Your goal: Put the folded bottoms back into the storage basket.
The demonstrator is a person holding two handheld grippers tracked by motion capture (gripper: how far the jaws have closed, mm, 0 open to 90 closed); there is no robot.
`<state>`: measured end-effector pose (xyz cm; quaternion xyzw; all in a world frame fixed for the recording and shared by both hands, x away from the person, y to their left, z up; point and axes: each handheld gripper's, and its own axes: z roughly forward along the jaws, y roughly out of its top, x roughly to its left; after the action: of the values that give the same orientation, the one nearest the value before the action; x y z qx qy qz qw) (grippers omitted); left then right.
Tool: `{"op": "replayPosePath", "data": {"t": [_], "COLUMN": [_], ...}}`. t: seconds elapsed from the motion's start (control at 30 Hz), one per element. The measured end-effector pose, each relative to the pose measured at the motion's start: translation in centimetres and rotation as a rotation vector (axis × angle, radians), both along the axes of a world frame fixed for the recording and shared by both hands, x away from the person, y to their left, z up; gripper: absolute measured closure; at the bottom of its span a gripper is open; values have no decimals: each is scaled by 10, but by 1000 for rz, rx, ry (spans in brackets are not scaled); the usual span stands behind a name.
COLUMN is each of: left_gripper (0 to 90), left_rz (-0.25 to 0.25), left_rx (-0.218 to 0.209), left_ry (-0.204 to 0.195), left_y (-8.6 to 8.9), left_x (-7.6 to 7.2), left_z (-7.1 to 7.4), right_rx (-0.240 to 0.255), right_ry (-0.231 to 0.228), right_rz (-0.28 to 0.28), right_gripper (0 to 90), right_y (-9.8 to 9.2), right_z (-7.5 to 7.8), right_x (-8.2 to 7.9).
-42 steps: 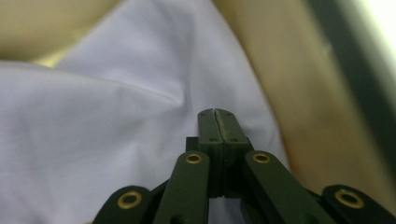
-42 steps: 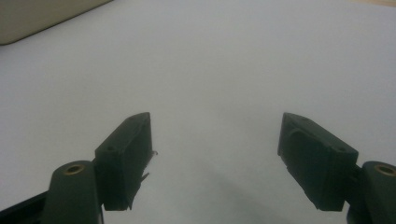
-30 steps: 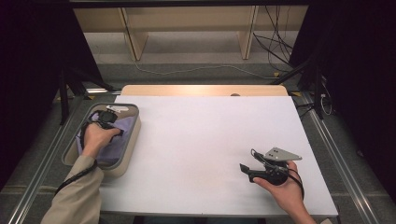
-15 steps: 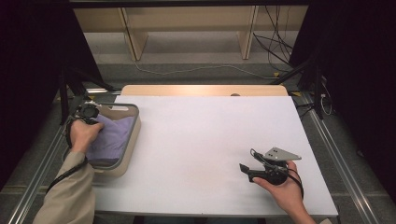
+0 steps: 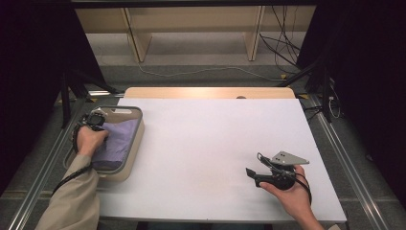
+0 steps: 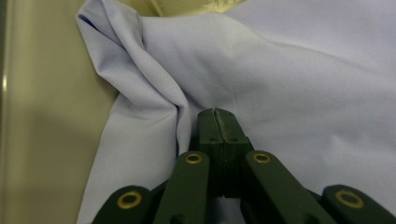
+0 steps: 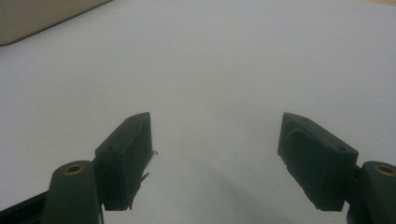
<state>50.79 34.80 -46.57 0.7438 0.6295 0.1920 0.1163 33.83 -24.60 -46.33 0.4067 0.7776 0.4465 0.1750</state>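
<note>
now | beige bin (image 5: 136, 143): lilac cloth (image 6: 289, 70) inside | left jaws closed on cloth | right jaws open

— Surroundings, please.
— I see a white rectangular tabletop (image 5: 210, 158) with a pale wooden strip (image 5: 206, 92) along its far edge. Beyond it, a grey floor (image 5: 201, 60), light wooden shelf uprights (image 5: 136, 36), black cables (image 5: 282, 43); dark curtains (image 5: 364, 72) on both sides.

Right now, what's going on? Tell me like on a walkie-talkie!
Left hand-held gripper shut, down on purple cloth in beige bin. Right hand-held gripper open over white table. Nothing blocking.
</note>
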Motion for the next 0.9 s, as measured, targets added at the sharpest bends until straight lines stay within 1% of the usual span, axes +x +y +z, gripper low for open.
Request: {"op": "replayPosePath", "data": {"t": [0.23,0.33,0.4,0.43,0.47,0.57,0.63,0.67,0.7,0.77,0.8,0.83,0.87,0.9], "left_gripper": [894,893,882,869,860,849,845,835,830,815,807,801,795,787], "left_rz": [-2,-3,-2,3,3,-2,-6,-7,-8,-9,-9,-12,-12,-14], "left_rx": [25,27,22,9,6,-1,-12,-23,-29,-34,-34,-37,-37,-55], "left_ry": [-7,-16,-20,-35,-42,-52,-66,-84,-94,-108,-108,-124,-124,-142], "left_y": [-2,-2,-2,-2,-2,-3,-4,-5,-6,-7,-7,-7,-7,-9], "left_x": [3,2,1,-1,-2,-3,-5,-8,-9,-11,-11,-13,-13,-16], "left_z": [-1,-1,-1,0,1,3,6,8,9,12,12,16,16,19], "right_rx": [-1,-1,-1,0,0,0,-1,-1,-1,0,0,-1,-1,1], "right_ry": [-3,-2,-4,-3,-3,-4,-3,-5,-5,-4,-4,-4,-4,-7], "right_rz": [-1,-1,0,-1,-2,-3,-3,-2,-2,-3,-3,-2,-2,-1], "right_gripper": [273,273,273,273,273,273,273,272,273,272,272,273,273,273], "right_y": [0,0,-1,-1,-1,-1,-1,-1,-1,-1,-1,-1,-1,-1], "right_z": [0,0,0,1,1,1,1,1,1,1,1,1,1,1], "right_x": [0,0,0,0,0,0,0,0,0,0,0,0,0,0]}}
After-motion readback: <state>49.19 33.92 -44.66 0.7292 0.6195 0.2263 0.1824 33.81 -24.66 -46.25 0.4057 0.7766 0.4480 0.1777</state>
